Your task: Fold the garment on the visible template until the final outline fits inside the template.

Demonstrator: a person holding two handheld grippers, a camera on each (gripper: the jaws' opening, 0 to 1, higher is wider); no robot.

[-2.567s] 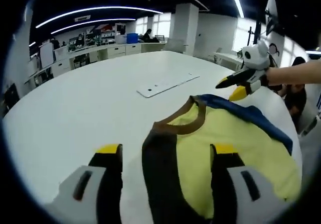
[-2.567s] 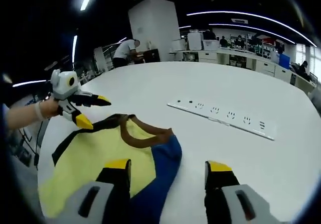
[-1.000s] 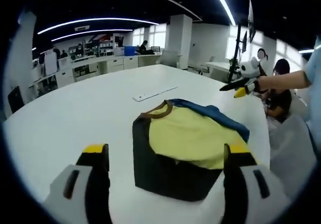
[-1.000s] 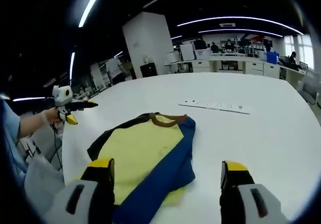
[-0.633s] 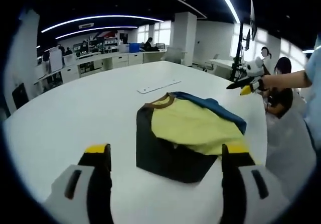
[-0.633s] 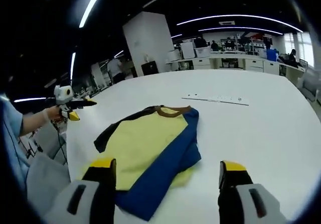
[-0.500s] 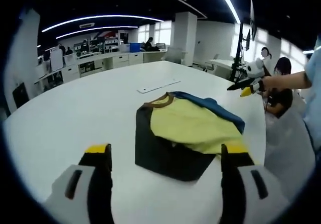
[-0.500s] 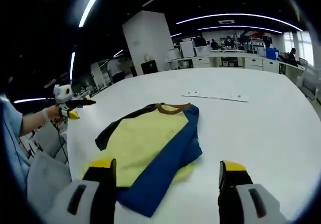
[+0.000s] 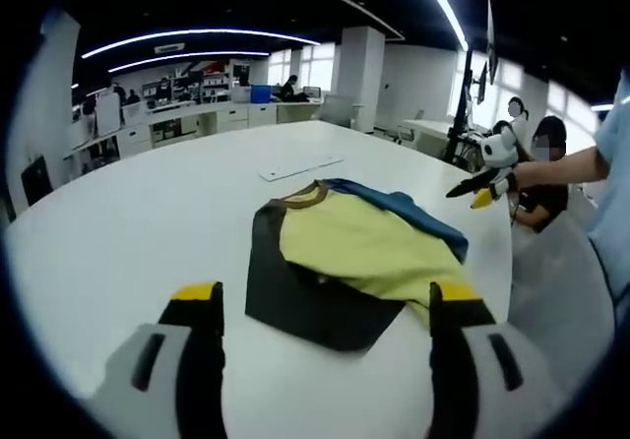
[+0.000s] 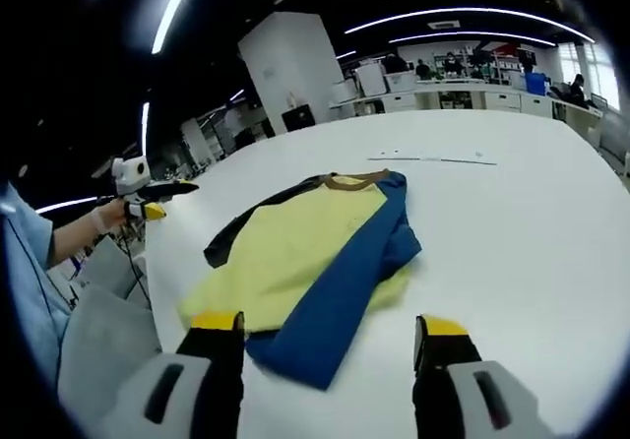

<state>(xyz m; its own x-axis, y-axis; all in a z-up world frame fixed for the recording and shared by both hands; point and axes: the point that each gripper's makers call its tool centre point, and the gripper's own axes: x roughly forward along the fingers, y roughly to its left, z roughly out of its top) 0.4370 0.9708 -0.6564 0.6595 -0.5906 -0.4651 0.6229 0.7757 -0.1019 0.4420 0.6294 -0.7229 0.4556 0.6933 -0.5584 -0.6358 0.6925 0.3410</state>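
Yellow T-shirt (image 9: 364,252) lies folded with both sleeves in on white table (image 9: 138,213), seemingly near done; no template outline discernible; left gripper (image 9: 320,301) and right gripper (image 10: 330,336) both spread, holding nothing

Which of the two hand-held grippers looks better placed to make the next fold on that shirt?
Probably the right gripper: its open jaws stand just short of the shirt's blue edge. The left gripper sits similarly near the black sleeve, so the margin is slight.

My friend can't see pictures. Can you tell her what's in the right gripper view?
A folded yellow shirt with one blue sleeve and one black sleeve lies on a big white table. The right gripper is open at the bottom, holding nothing. The left gripper is off to the left, held in a person's hand, away from the shirt.
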